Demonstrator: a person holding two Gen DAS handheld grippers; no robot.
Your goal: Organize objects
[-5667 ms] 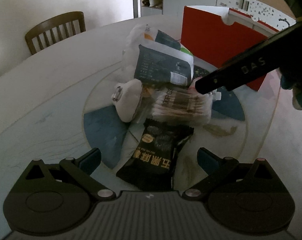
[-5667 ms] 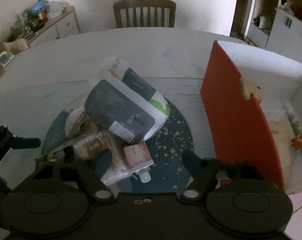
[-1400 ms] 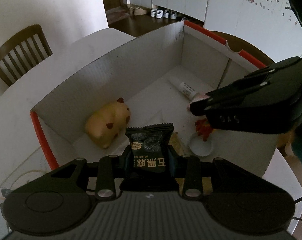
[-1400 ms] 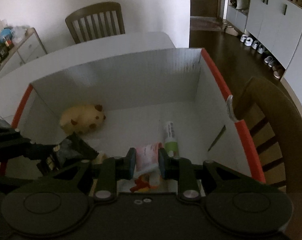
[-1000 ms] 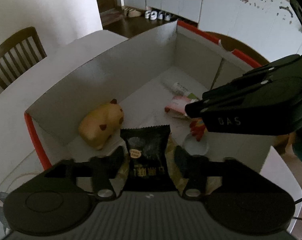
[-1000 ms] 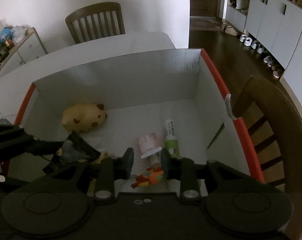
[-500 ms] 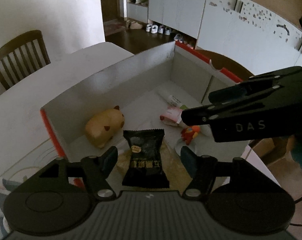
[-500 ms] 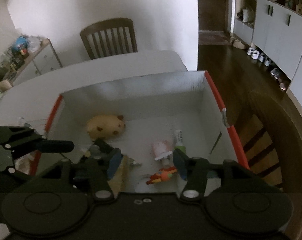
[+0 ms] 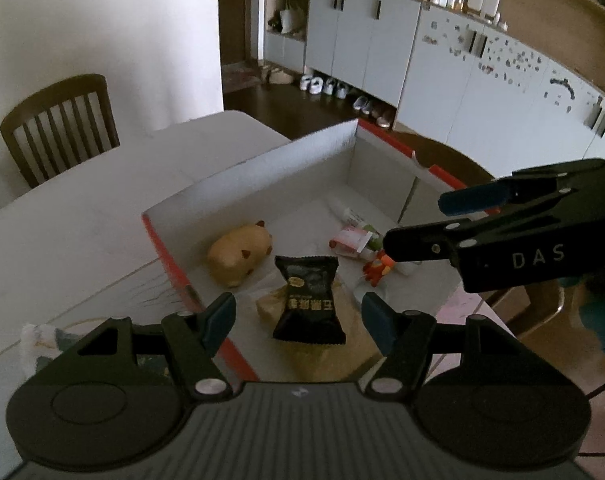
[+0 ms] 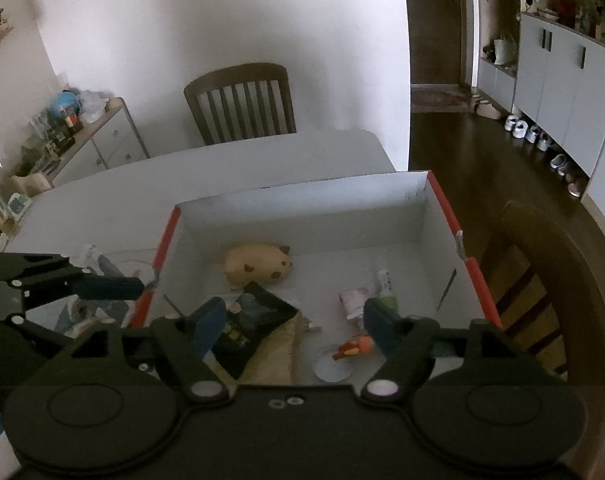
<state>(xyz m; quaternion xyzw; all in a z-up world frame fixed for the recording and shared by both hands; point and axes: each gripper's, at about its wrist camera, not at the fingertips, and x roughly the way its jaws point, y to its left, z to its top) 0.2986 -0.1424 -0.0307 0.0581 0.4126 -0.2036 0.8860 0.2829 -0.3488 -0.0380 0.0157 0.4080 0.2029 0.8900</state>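
Open cardboard box (image 9: 262, 168), white inside, red rim. On its floor: black snack packet (image 9: 309, 298) lying flat atop a tan pad (image 9: 334, 344); tan hamster plush (image 9: 240, 253) on its side, near left wall; pink sachet (image 9: 348, 241) touching a white-green tube (image 9: 352, 216); small orange-red figure (image 9: 376, 268) by a white disc (image 10: 333, 366)

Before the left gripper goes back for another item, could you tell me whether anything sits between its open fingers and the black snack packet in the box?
Nothing visible does. The left gripper hangs open above the black snack packet, which lies free inside the box.
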